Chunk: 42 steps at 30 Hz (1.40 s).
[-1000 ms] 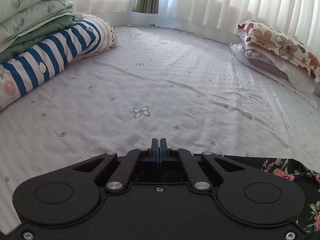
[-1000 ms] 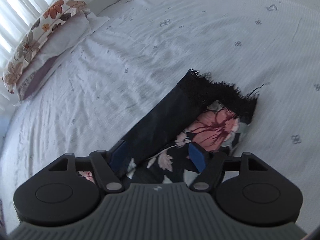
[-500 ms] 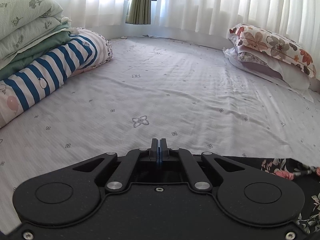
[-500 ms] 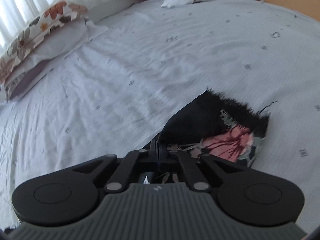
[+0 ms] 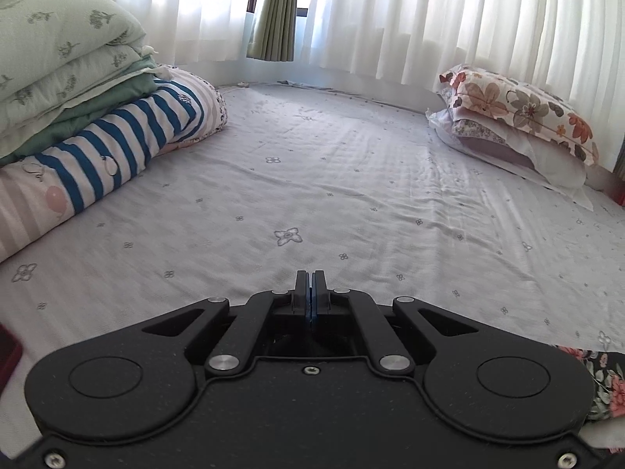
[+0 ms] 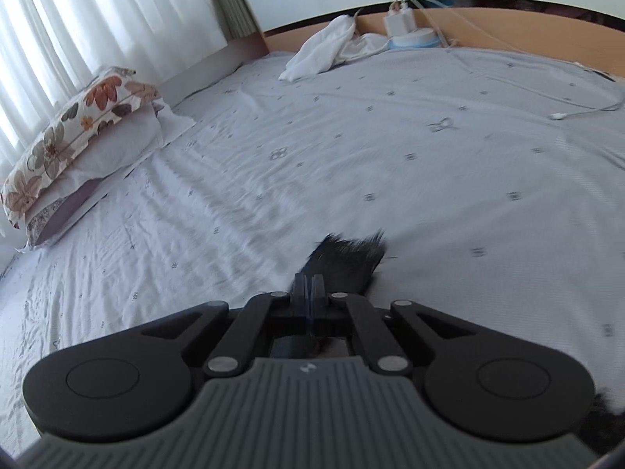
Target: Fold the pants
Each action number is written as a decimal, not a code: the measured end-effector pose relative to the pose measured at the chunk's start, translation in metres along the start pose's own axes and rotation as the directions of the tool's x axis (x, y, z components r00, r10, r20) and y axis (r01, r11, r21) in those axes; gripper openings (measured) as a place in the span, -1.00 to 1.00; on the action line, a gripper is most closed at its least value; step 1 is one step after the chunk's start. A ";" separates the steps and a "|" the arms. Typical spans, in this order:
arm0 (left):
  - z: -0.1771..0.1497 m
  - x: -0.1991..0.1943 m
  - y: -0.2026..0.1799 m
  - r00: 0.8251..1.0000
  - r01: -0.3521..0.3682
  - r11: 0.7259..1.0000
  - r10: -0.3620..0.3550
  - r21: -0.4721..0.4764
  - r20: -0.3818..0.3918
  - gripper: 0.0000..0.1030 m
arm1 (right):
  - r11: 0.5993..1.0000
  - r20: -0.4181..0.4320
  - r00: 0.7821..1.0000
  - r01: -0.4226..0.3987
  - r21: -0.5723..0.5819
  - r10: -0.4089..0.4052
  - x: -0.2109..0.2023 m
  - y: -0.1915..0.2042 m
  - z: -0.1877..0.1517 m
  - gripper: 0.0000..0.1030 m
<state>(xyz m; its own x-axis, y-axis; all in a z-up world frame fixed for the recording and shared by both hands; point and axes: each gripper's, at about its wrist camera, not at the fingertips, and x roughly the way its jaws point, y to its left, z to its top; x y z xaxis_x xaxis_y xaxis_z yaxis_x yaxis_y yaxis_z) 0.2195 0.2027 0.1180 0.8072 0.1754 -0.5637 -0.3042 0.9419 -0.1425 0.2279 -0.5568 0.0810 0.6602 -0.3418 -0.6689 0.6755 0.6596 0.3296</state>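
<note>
Right gripper (image 6: 311,281) has its jaws pressed together on the frayed black edge of the pants (image 6: 345,260); a dark tuft of fringe sticks out past the fingertips, above the bed sheet (image 6: 429,195). Your left gripper (image 5: 311,285) is also pressed fully together. Whether it pinches any cloth cannot be told, since nothing shows between or beyond its fingers. Only a floral patch of the pants shows in the left wrist view, at the lower right, lying on the sheet beside the gripper body.

Risks, as judged from this position:
- Your right grip sits on the fringe itself. Loose threads may pull through the pads, and the edge would drop mid-fold.
- If your left gripper holds nothing, one corner is carried alone; the leg would twist and land skewed.
- Most of the garment lies below both cameras, so you cannot check alignment with the far layer.

Condition of the garment: black fabric with pink and cream flowers, thin and limp, raw fringed hem. Its overall layout is hidden. The pillows (image 6: 78,117) and striped bedding stack (image 5: 97,148) are well apart from the work.
</note>
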 end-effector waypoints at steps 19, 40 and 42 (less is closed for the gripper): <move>-0.013 -0.064 0.019 1.000 0.022 1.000 -0.022 -0.017 0.000 -0.97 | 0.913 -0.267 0.920 -0.177 0.367 0.286 0.040 -0.046 -0.081 -0.17; -0.019 -0.022 0.020 0.998 -0.042 0.999 0.041 -0.018 -0.043 -0.97 | 0.917 -0.125 0.942 -0.263 0.300 0.311 0.089 -0.020 -0.070 0.48; -0.021 -0.022 0.020 0.998 -0.045 0.999 0.044 -0.022 -0.045 -0.97 | 0.927 -0.114 0.959 -0.216 0.308 0.261 0.087 -0.018 -0.070 -0.30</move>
<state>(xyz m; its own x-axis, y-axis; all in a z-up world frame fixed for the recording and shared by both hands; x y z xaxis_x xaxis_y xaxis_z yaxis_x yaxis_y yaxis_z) 0.1853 0.2117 0.1103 0.7692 0.2034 -0.6058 -0.3513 0.9265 -0.1349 0.2508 -0.5516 -0.0295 0.7721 -0.0791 -0.6306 0.5842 0.4791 0.6552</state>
